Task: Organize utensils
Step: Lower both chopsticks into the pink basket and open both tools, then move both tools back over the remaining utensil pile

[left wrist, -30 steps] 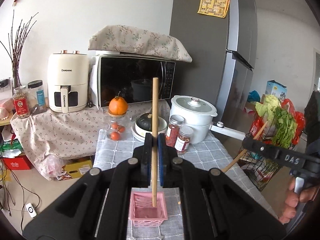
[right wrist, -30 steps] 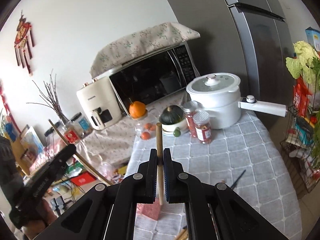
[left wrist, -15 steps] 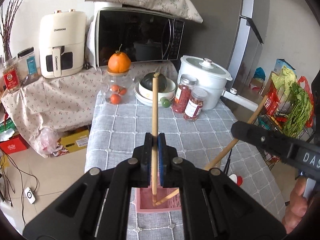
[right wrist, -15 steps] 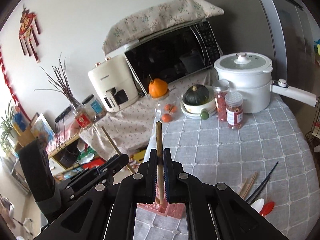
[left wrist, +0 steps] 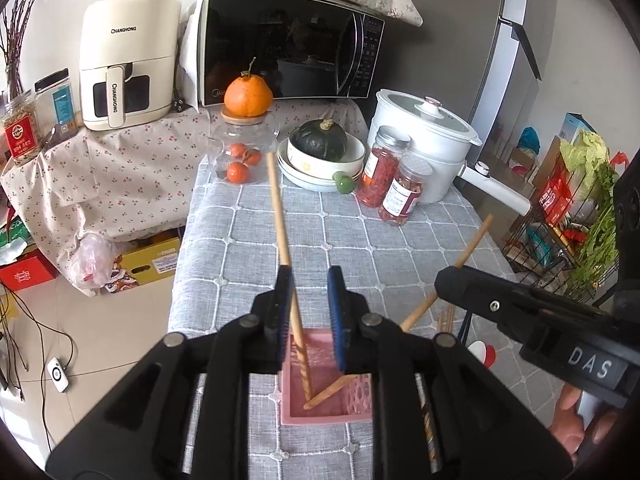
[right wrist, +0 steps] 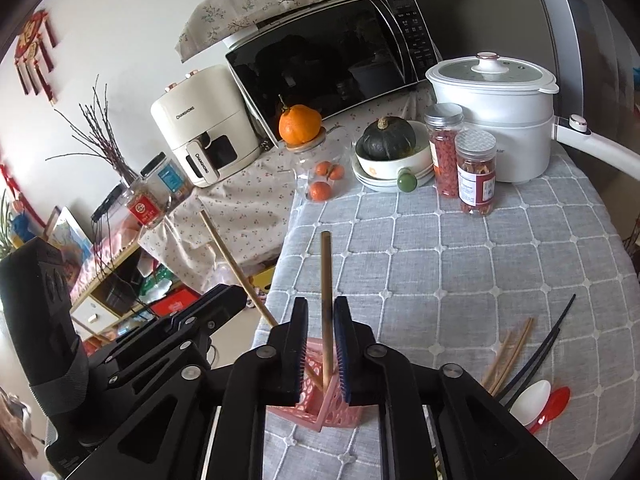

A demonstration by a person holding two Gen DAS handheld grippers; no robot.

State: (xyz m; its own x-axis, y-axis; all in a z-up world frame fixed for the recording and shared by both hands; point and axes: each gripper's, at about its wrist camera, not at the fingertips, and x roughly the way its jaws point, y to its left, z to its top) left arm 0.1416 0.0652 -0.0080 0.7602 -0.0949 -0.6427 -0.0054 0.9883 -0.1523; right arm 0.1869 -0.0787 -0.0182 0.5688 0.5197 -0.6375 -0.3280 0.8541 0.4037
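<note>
I am easing the left gripper point(left wrist: 310, 316) apart, its jaws opening around a wooden chopstick point(left wrist: 285, 256) that is leaning on one pad with its tip down in the pink basket point(left wrist: 324, 412). My right gripper point(right wrist: 322, 344) is opening too, its own chopstick point(right wrist: 326, 300) standing loose between the pads, foot in the same basket. More chopsticks point(right wrist: 506, 356) and two spoons point(right wrist: 538, 402) are waiting on the grey tablecloth point(right wrist: 460, 264). These sticks look light, stiff and smooth; I judge that a mid-shaft pinch suits them best.
</note>
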